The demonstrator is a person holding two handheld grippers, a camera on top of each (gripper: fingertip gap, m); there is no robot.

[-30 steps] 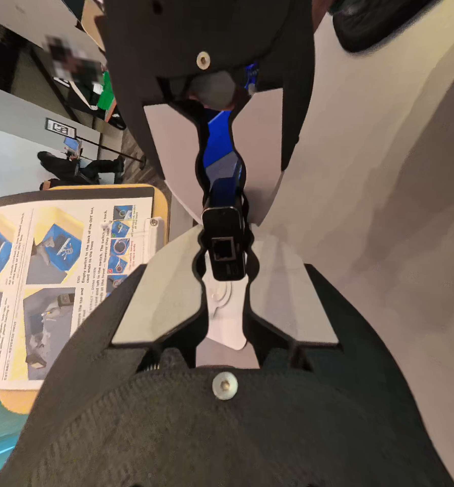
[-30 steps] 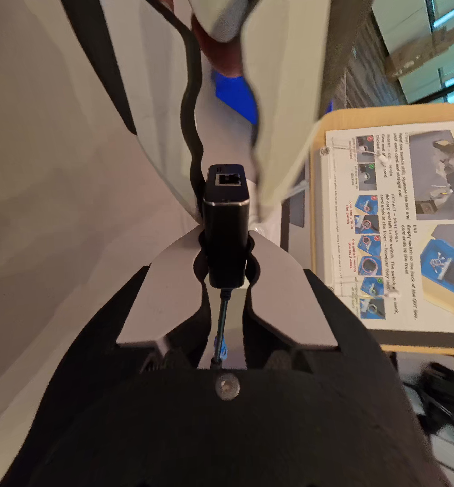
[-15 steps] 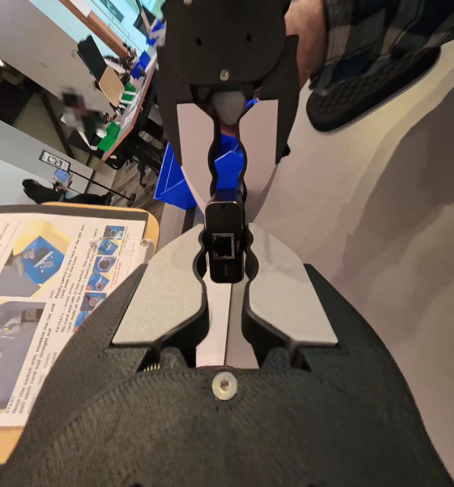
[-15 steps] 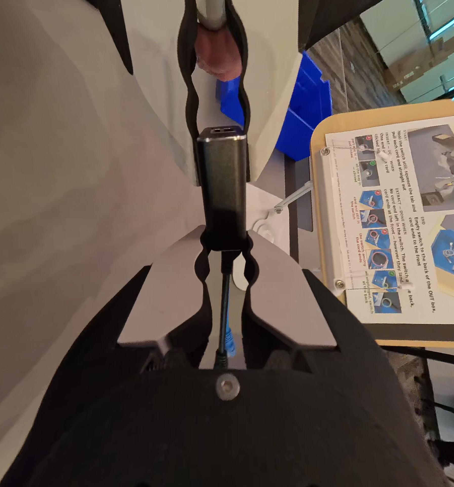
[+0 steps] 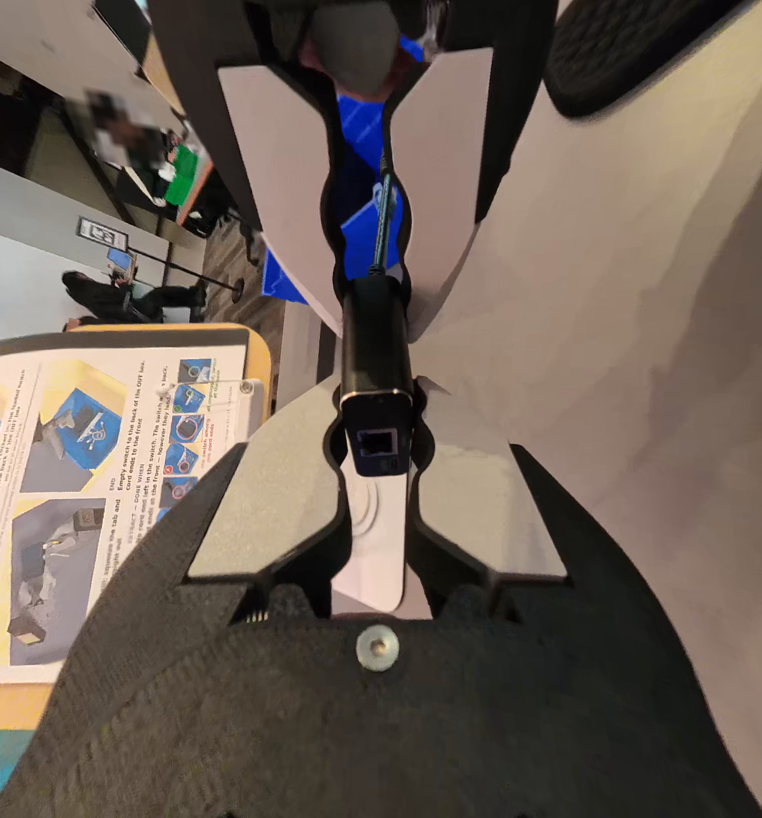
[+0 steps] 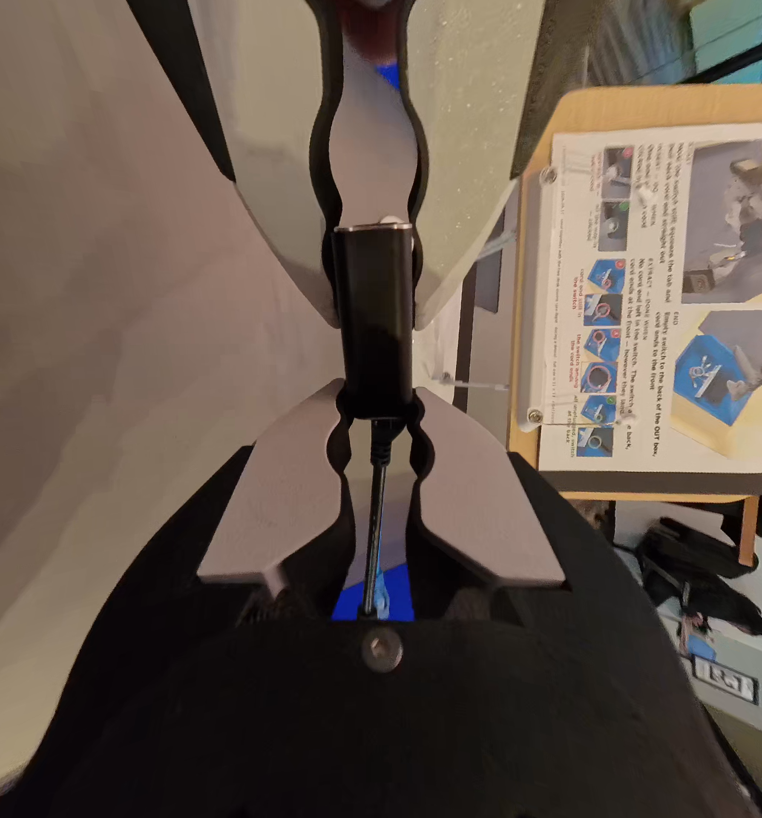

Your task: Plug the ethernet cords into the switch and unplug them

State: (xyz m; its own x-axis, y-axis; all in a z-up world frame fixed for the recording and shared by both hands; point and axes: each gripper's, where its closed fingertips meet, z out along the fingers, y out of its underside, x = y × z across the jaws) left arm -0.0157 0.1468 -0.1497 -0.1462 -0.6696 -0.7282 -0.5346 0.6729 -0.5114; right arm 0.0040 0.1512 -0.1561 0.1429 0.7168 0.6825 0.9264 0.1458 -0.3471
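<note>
While you hold both tools up facing each other, the scene reads like this from left to right. Far left in the left wrist view, a printed instruction sheet (image 5: 104, 464) lies on a tan-edged board (image 5: 261, 354), with a clear plastic bracket (image 5: 246, 394) screwed at its corner. Beyond it, people sit in the blurred background of the room, and a blue bin (image 5: 361, 212) shows through the gap of the gripper opposite.

At the centre, your left hand-held gripper (image 5: 377, 436) is clamped on the port end of the small black switch (image 5: 377, 354), a slim box with a silver rim. Its black pads (image 5: 421, 438) press on both sides of the box, and the open socket faces this camera. The box spans straight across to your right hand-held gripper (image 5: 372, 292), seen at the top of this view, which pinches the other end. A thin braided cord (image 5: 383, 221) leaves that far end and runs up between the right tool's fingers.

The right wrist view confirms this: your right hand-held gripper (image 6: 377, 403) is closed on the cord end of the switch (image 6: 377, 318), its pads (image 6: 341, 405) tight against both sides, and the cord (image 6: 377, 531) trails back toward the camera. The box hangs in the air between both tools, above the pale grey desk (image 5: 613, 310).

To the right in that view the same instruction sheet (image 6: 680, 301) appears, with dark bags (image 6: 702, 588) on the floor below it.
</note>
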